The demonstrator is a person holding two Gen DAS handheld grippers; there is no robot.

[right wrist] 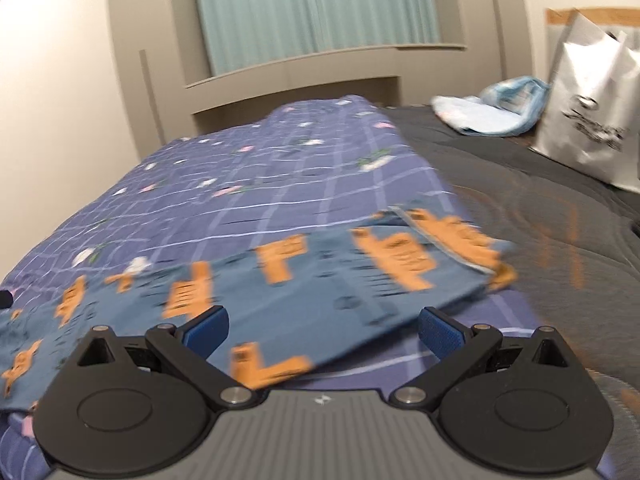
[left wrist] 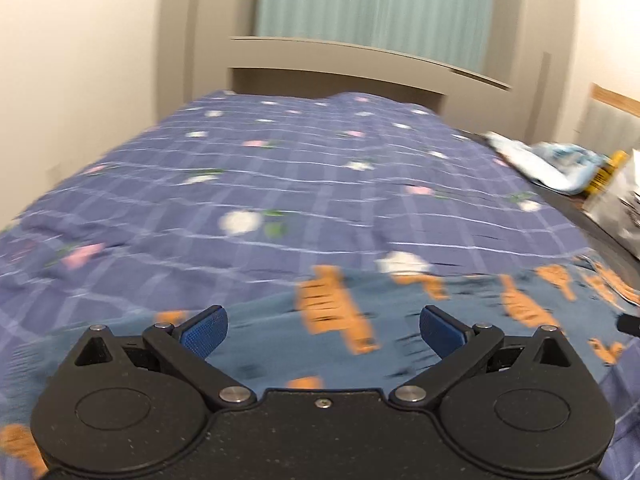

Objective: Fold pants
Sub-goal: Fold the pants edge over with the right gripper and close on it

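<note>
Both sets of jaws are wide apart with nothing in them, left gripper (left wrist: 323, 330) and right gripper (right wrist: 323, 330) hovering over the blue cotton pants with orange prints (right wrist: 320, 280). They're lying flat on the purple checked floral bedspread (left wrist: 280, 168), looks like between folds. Next up: grab an edge again.
</note>
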